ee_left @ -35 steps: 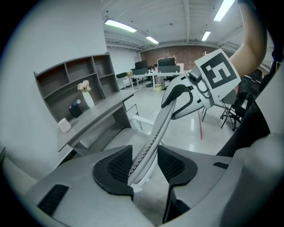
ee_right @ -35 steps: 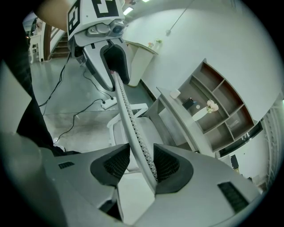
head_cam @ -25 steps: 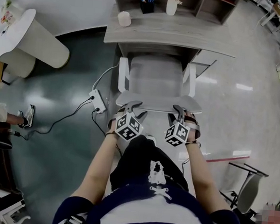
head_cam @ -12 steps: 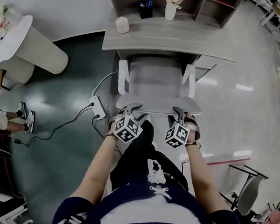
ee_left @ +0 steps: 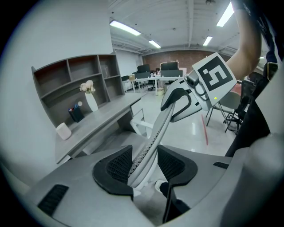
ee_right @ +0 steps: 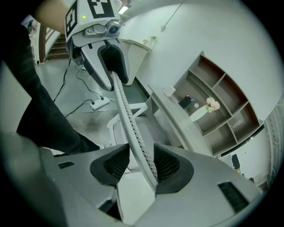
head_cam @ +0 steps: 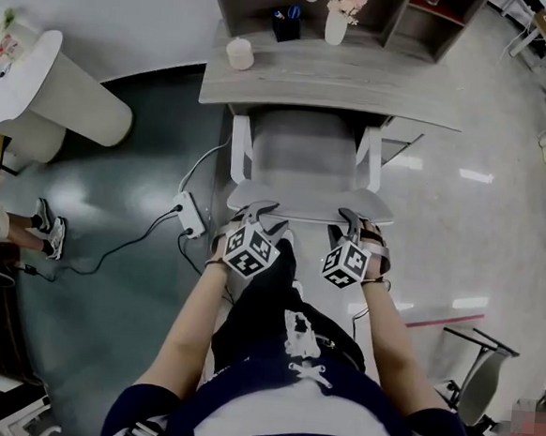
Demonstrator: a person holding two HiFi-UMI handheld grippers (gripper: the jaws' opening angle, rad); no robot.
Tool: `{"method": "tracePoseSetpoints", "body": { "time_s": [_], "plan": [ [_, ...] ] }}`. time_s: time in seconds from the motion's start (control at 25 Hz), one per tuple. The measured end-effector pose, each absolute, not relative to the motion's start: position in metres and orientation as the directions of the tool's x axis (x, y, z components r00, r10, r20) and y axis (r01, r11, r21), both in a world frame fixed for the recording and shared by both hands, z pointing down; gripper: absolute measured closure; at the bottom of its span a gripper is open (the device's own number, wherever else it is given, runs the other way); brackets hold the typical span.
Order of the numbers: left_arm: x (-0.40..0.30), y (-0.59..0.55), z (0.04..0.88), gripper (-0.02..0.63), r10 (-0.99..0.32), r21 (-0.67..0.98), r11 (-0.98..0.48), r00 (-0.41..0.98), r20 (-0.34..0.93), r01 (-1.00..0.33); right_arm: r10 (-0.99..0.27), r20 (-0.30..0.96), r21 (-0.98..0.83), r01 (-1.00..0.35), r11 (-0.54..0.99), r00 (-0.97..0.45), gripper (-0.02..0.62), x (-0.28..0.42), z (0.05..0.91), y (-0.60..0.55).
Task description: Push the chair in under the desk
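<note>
The white chair [head_cam: 301, 158] faces the grey desk [head_cam: 331, 81], the front of its seat under the desk edge. Both grippers hold the top edge of its backrest [head_cam: 309, 204]. My left gripper [head_cam: 262, 209] sits at the left end and my right gripper [head_cam: 348, 215] at the right end. In the left gripper view the backrest rim [ee_left: 153, 137] runs between the left gripper's [ee_left: 145, 162] pads, which press on it. The right gripper view shows its gripper [ee_right: 136, 165] closed the same way on the rim [ee_right: 126, 115].
A white power strip [head_cam: 192, 198] with cables lies on the floor left of the chair. On the desk stand a white cup [head_cam: 240, 54], a pen holder [head_cam: 286, 23] and a flower vase [head_cam: 336, 25]. A white round table [head_cam: 39, 76] is far left, a folding chair [head_cam: 473, 360] lower right.
The desk edge has come nearer to the backrest: the chair has rolled a little farther under the desk with both grippers on it. The person's leg has stepped forward.
</note>
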State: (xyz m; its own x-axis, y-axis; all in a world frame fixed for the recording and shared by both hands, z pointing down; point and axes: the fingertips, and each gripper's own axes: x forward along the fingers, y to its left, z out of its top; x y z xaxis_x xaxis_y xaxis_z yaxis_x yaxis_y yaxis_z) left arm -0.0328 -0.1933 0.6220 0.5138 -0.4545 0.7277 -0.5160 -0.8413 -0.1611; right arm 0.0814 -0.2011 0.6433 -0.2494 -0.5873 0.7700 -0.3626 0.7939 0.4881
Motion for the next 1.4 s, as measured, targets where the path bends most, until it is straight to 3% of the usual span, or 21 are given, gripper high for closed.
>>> {"method": "tracePoseSetpoints", "body": {
  "time_s": [1.4],
  "plan": [
    [-0.037, -0.29, 0.622, 0.422, -0.449, -0.163, -0.847, 0.516, 0.729, -0.506, -0.583, 0.776, 0.487, -0.36, 0.796, -0.239, 0.451, 0.077, 0.644, -0.298]
  ]
}}
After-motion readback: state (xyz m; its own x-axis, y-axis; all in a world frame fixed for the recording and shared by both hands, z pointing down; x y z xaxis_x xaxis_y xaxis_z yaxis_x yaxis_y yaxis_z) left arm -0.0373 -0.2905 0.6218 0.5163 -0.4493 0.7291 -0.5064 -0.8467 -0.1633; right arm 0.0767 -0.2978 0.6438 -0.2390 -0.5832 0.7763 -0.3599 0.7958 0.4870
